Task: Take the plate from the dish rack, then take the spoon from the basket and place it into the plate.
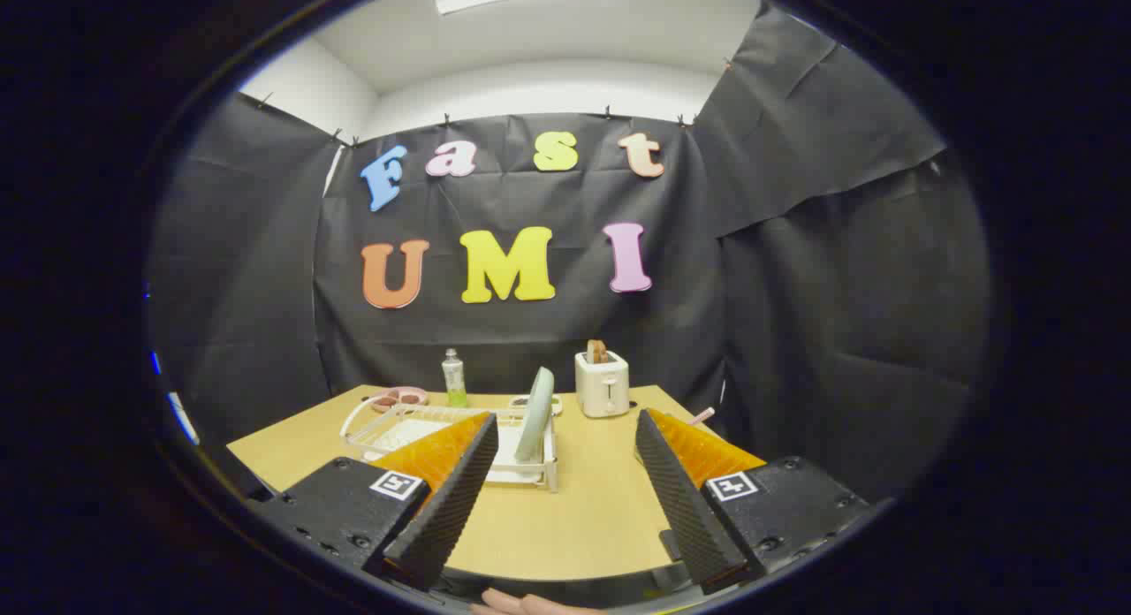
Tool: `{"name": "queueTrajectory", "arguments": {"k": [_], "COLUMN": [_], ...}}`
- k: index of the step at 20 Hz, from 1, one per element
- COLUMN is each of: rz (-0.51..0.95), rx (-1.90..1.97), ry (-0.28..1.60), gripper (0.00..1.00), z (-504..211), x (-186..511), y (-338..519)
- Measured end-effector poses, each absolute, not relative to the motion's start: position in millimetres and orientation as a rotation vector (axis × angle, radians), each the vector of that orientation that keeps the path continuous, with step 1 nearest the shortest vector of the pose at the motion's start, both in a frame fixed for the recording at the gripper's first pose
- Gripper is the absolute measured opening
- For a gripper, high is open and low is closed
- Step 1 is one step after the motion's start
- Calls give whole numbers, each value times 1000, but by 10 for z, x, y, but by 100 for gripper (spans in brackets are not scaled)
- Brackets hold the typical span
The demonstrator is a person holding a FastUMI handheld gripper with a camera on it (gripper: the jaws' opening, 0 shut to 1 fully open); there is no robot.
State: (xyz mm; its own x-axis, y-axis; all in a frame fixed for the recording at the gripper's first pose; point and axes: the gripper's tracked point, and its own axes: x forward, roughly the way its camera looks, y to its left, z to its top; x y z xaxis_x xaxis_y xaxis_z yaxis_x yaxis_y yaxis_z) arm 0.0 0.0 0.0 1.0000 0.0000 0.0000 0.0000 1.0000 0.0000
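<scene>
Gripper view: the tongs (558, 474) hang wide apart above the wooden counter (565, 518), holding nothing. Just ahead of the left finger, a pale green plate (535, 413) stands on edge in the white dish rack (415, 429). Beyond the rack sit a pink dish (399, 398), a small bottle of green liquid (454, 379) and a white toaster (602, 383) with bread in its slots. A person's fingertips (521, 603) show beneath the tongs.
</scene>
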Motion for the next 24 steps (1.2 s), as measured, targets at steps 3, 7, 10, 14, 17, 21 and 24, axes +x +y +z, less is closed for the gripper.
{"name": "queueTrajectory", "arguments": {"k": [3,7,10,14,17,21,24], "rz": [9,40,50,36,42,28,20], "rx": [1,-24,3,41,47,16,1], "ry": [-12,9,45,44,60,51,75], "gripper": [100,100,100,100,100,100,100], "z": [34,-34,-95,-3,30,92,89], "x": [143,462,678,853,912,956,1044], "y": [-47,-140,-275,-417,-421,-434,-393]}}
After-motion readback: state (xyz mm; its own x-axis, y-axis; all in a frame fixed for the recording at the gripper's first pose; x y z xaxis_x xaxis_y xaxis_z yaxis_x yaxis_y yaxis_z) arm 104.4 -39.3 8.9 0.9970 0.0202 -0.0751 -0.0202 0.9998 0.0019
